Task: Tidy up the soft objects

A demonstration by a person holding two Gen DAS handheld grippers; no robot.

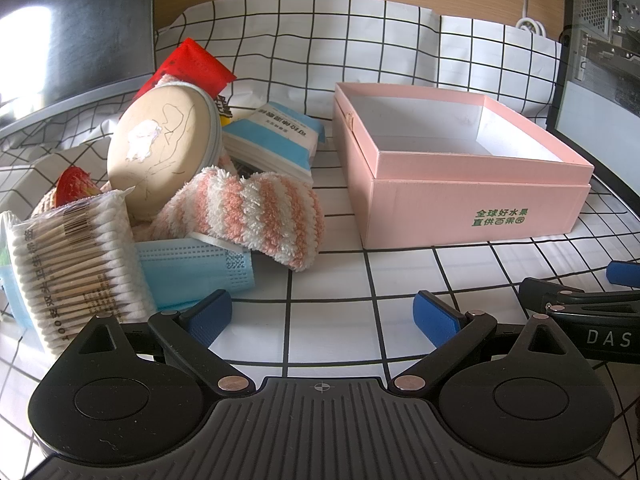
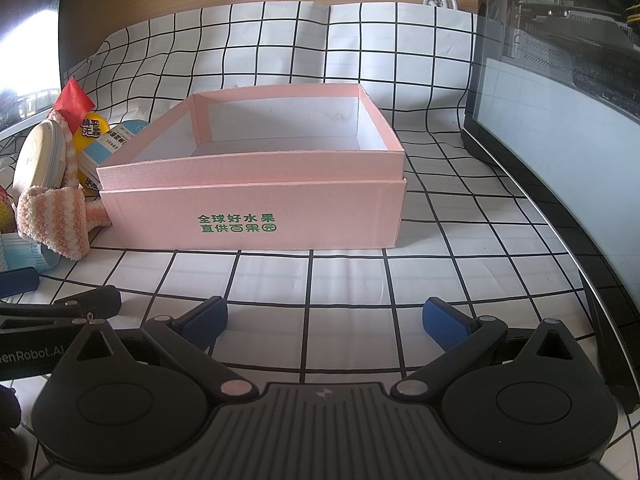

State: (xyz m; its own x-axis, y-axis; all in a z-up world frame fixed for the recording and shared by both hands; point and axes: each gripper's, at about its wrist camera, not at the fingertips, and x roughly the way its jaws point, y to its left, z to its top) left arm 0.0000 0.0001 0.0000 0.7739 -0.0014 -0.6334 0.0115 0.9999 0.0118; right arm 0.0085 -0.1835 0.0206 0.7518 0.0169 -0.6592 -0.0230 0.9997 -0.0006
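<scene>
Claws: left claw (image 1: 322, 314) and right claw (image 2: 324, 320) both released, empty, before the box (image 2: 256, 212).
Pile left of box: swabs (image 1: 76, 264), mask (image 1: 192, 272), sock (image 1: 256, 216), round case (image 1: 164, 148).
Left view only: swabs.

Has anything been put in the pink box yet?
No, the right wrist view shows the pink box holding nothing, only its bare white floor and walls.

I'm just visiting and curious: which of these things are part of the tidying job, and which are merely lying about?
Part of the job:
striped fluffy sock
blue face mask
pink box, with nothing inside
left claw and right claw, both open

Just lying about:
white cable
computer case
checked tablecloth
</scene>
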